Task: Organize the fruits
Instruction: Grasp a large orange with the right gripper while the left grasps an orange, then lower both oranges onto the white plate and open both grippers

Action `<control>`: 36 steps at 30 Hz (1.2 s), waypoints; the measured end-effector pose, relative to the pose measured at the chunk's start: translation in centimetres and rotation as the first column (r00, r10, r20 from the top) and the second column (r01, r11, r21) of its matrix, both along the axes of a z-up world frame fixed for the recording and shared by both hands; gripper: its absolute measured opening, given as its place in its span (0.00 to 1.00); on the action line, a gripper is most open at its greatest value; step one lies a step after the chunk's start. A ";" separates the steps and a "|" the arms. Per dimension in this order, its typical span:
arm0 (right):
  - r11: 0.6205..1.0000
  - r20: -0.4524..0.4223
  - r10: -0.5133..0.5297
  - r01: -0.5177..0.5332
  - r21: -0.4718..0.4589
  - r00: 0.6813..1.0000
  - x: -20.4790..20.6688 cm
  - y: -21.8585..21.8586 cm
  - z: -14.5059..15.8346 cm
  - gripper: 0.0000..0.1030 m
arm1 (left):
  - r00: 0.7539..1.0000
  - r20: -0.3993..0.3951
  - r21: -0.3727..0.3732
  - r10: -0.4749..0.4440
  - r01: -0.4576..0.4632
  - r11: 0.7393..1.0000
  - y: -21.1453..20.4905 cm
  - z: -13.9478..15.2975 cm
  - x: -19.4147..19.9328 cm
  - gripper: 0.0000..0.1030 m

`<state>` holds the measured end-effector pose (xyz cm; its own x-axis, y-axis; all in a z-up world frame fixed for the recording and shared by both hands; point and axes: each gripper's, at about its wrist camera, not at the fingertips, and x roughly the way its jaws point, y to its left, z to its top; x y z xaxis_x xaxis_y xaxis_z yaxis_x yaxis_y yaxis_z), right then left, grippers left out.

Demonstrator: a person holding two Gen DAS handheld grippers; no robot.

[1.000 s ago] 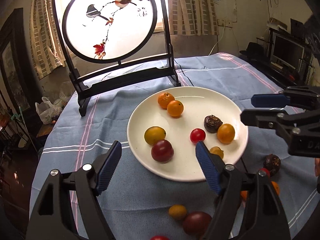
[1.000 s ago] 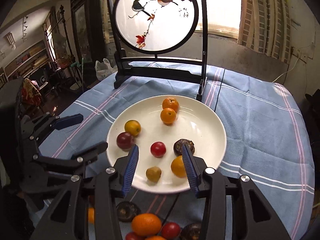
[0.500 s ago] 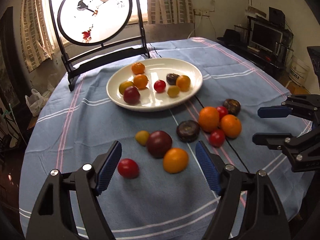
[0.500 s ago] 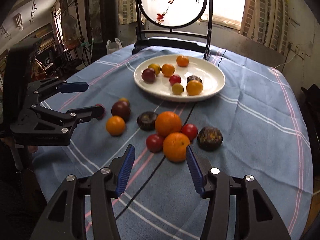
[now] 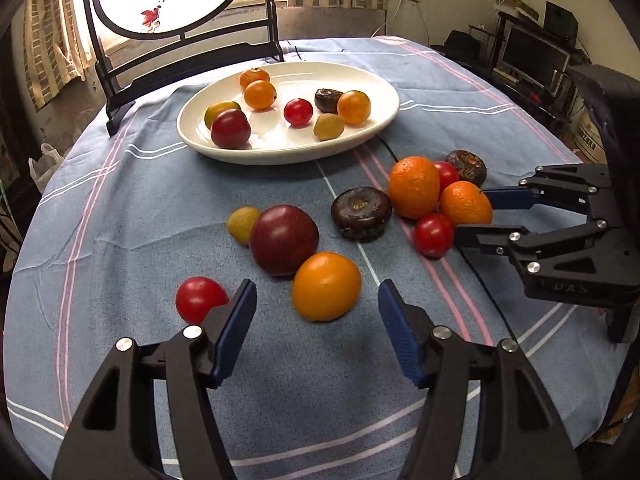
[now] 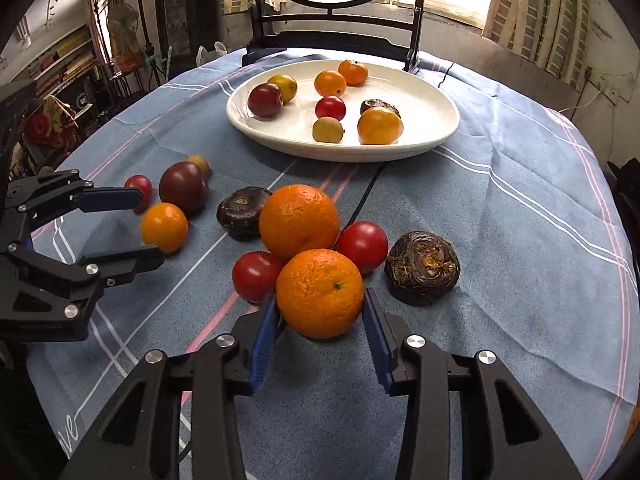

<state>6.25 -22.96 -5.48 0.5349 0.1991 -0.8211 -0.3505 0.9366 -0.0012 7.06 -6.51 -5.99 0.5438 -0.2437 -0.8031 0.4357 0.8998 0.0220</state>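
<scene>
Left tool [image 5: 316, 312]: jaws closing, pads not on anything yet. Smooth orange fruit [image 5: 326, 286] sits on the desk [image 5: 120, 208] between the two blue pads, toward their tips, gap visible on both sides. Small red tomato [image 5: 196, 298] lies just outside the left pad. Dark red plum [image 5: 284, 240] is just beyond the orange fruit, touching it, with a small yellow-green fruit [image 5: 242, 224] against the plum's far side.

Right tool [image 6: 320, 312]: jaws closing around the near mandarin [image 6: 320, 294], which sits between the pad tips; both pads look to be at its sides, can't tell if they press it. It's still resting on the cloth. Second mandarin [image 6: 298, 220] touches it from behind, red tomatoes either side [image 6: 256, 276] [image 6: 364, 246]. Dark brown knobbly fruit [image 6: 422, 268] just right of the cluster, another one [image 6: 242, 212] left of it.

White plate [image 6: 432, 120] at the far side of the desk holds eight fruits, well apart from both tools.
</scene>
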 end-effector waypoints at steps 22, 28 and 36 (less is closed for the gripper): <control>0.991 0.197 0.048 -0.071 0.109 0.979 -4.4 3.4 8.0 0.40 | 0.972 0.216 -0.008 0.093 -0.094 0.996 -0.4 7.0 0.0 0.35; 0.991 0.206 0.026 -0.053 0.126 0.978 -2.3 3.2 8.9 0.40 | 0.965 0.232 -0.016 0.120 -0.120 0.993 -0.6 7.6 1.9 0.35; 0.992 0.193 0.004 -0.027 0.120 0.981 0.9 3.2 8.8 0.41 | 0.967 0.225 0.025 0.120 -0.128 0.991 -1.2 6.8 4.9 0.35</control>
